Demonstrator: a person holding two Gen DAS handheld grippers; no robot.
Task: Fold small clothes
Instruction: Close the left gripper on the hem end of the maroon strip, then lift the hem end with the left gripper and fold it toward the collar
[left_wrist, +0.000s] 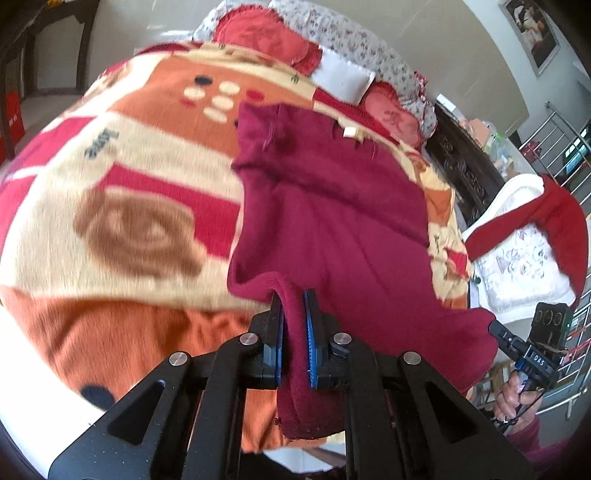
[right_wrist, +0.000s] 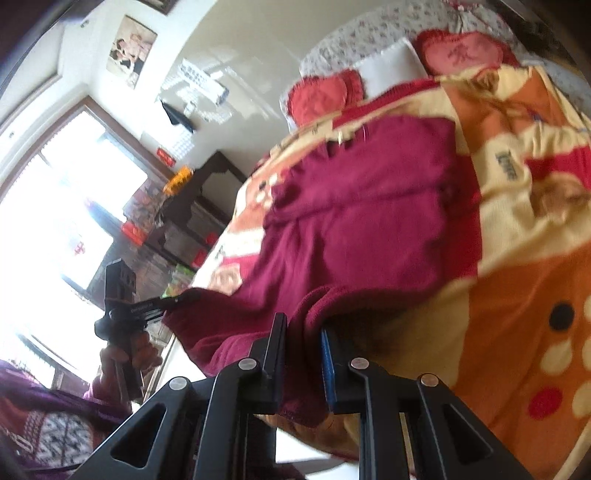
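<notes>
Both views blurred and bent by the fisheye lens; print on the blanket (left_wrist: 122, 177) hard to read. Near edge of the bed cut off by gripper frames in both views.

Left hand-held gripper (left_wrist: 293, 332): clenched on a fold of the maroon garment (left_wrist: 332, 206), cloth bunched between the blue pads and hanging below them. Points downward toward the bed.

Garment: far part lies on the blanket, near hem lifted off it at two corners; small pale tag at its far edge.

Right hand-held gripper (right_wrist: 303, 362): grasping the other near corner of the garment, cloth pinched between its jaws. Person's hand (left_wrist: 517, 398) on its handle, fingers wrapped, sleeve partly out of frame.
</notes>
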